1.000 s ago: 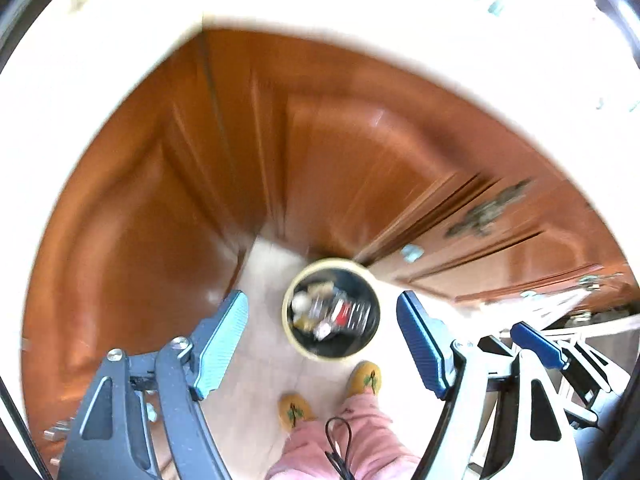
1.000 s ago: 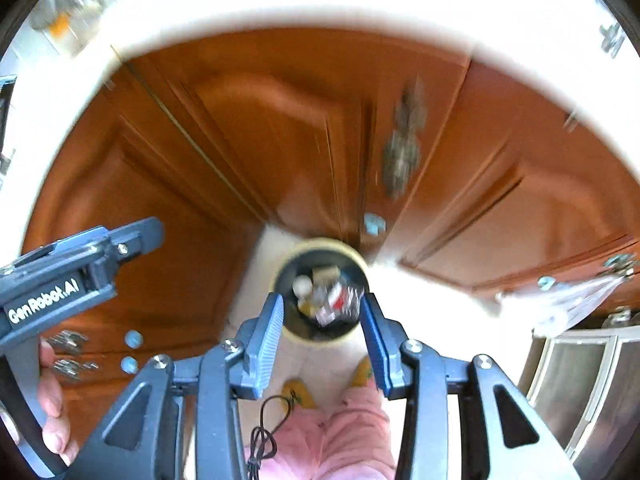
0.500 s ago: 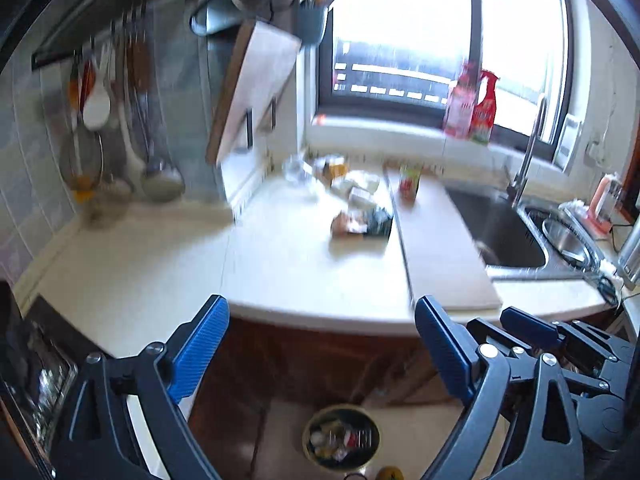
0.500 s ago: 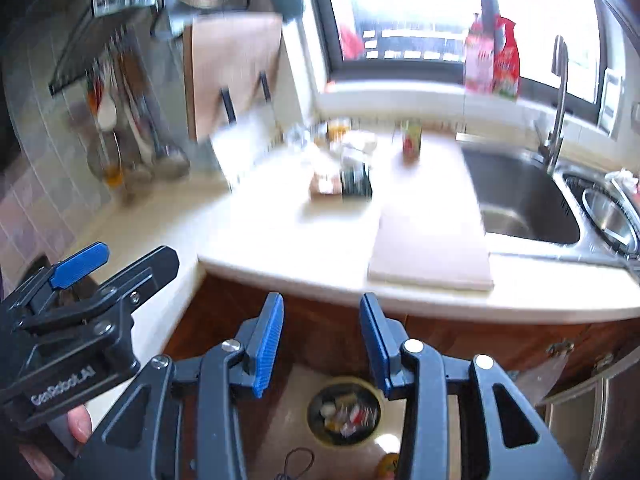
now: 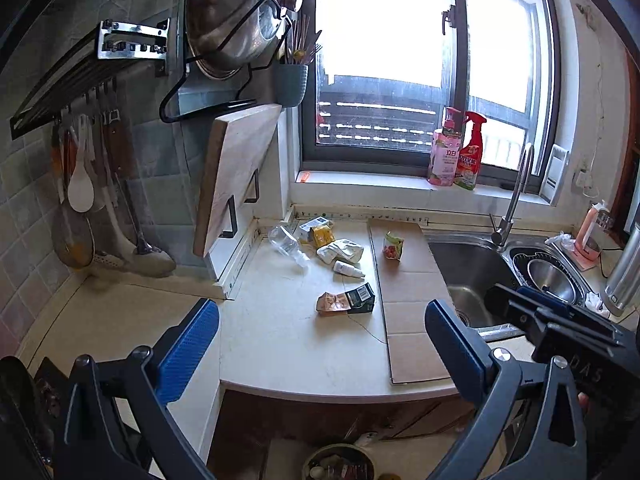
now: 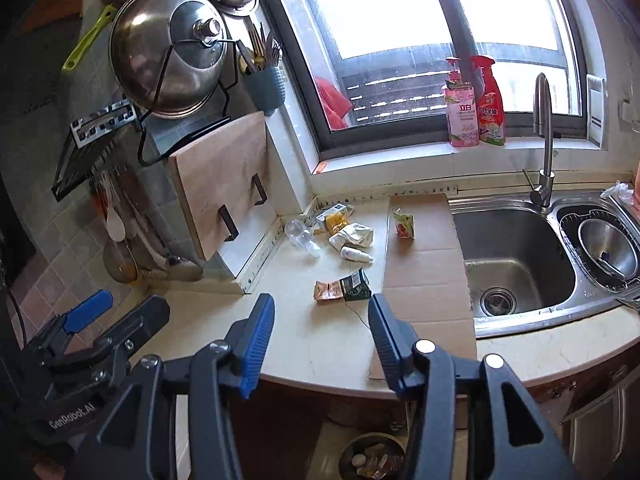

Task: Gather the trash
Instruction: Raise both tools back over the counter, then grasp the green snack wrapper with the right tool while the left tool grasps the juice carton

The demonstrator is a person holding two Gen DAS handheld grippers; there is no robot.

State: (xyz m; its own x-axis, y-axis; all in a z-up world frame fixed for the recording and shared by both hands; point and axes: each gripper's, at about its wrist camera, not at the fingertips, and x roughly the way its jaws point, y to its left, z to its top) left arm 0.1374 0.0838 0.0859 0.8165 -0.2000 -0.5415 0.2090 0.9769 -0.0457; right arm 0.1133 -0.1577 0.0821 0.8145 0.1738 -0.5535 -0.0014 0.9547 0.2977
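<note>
Several pieces of trash lie on the cream counter [image 5: 280, 344]: a flattened brown-and-black carton [image 5: 346, 303] [image 6: 342, 290] nearest, a small white bottle [image 5: 348, 269], a crumpled white wrapper [image 5: 341, 251], a yellow packet [image 5: 322, 234], a clear plastic bottle [image 5: 286, 243] [image 6: 301, 236], and a red-green juice carton [image 5: 393, 245] [image 6: 404, 222] on the cardboard sheet [image 5: 412, 304]. A yellow-rimmed trash bin [image 5: 338, 464] [image 6: 370, 458] with trash inside stands on the floor below. My left gripper [image 5: 318, 338] is open wide and empty. My right gripper [image 6: 322, 330] is open and empty. Both hover short of the counter edge.
A steel sink [image 6: 516, 256] with tap [image 6: 544, 140] lies right of the cardboard. A cutting board [image 5: 236, 176] leans on the left wall under a pot-lid rack [image 6: 172, 52]. Two bottles [image 5: 456, 148] stand on the window sill. Brown cabinets [image 5: 320, 416] sit under the counter.
Both grippers swung up from pointing down at the bin on the floor to facing the counter and window. Both stayed open and empty.
</note>
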